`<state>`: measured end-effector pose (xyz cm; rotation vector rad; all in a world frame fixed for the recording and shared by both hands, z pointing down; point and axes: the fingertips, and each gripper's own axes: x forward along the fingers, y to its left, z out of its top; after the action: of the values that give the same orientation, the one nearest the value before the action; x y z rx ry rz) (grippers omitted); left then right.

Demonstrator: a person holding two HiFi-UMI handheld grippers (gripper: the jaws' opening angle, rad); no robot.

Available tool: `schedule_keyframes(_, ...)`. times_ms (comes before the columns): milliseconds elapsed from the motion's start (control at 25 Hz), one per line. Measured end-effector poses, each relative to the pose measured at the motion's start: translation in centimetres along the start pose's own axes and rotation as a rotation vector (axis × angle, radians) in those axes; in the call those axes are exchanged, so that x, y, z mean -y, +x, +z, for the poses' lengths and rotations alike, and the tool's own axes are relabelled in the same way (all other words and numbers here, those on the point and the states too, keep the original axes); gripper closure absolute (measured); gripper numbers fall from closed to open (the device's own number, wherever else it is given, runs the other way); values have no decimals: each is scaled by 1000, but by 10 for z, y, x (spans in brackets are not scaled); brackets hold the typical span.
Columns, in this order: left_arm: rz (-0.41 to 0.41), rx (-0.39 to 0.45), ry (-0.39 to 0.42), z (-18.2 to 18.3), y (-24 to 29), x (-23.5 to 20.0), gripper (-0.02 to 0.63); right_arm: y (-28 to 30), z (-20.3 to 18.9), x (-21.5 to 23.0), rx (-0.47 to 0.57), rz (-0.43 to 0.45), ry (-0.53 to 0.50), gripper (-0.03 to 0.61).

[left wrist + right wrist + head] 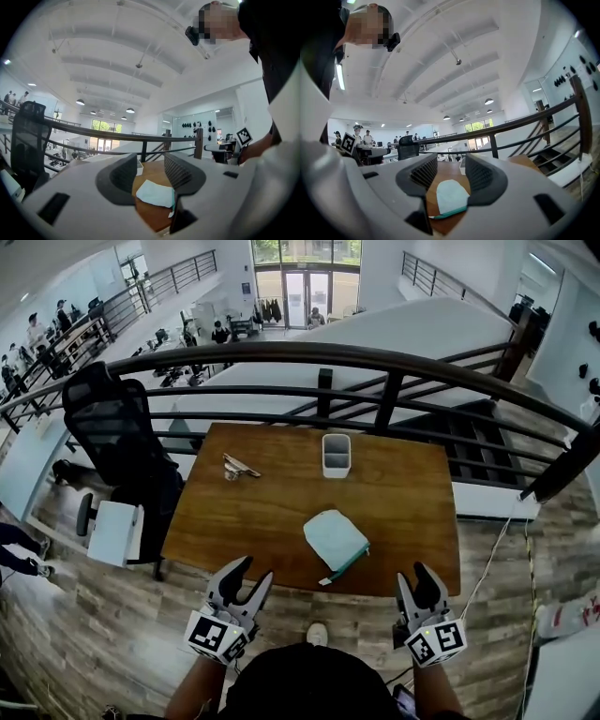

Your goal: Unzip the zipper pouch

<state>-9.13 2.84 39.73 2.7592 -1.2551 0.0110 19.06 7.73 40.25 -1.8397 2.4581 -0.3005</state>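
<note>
A pale mint zipper pouch (335, 538) lies flat on the wooden table (272, 502), near its front edge. A teal zipper runs along the pouch's near-right side. My left gripper (253, 571) hovers in front of the table's near edge, left of the pouch, jaws wide apart and empty. My right gripper (413, 576) hangs to the pouch's right, its jaws apart by a narrower gap with nothing between them. The pouch (157, 193) shows beyond the left gripper (150, 172), and the pouch (449, 197) also lies ahead of the right gripper (451, 174), untouched.
A white square cup (336, 455) stands at the table's back middle. A small metal clip (238, 467) lies at the back left. A black office chair (117, 432) stands left of the table, and a dark railing (375, 362) runs behind it.
</note>
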Motion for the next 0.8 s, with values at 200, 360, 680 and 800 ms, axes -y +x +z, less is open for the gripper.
schedule_keyframes(200, -63, -96, 20, -32, 35, 30, 426, 5, -9, 26, -41, 10, 6, 411)
schedule_keyframes(360, -133, -190, 36, -61, 59, 49, 426, 5, -20, 37, -68, -7, 38, 411)
schedule_keyframes(680, -258, -329, 27, -120, 107, 61, 428, -6, -40, 62, -118, -94, 82, 414)
schedule_keyframes(800, -316, -397, 49, -145, 120, 70, 428, -18, -48, 70, -142, -142, 91, 414)
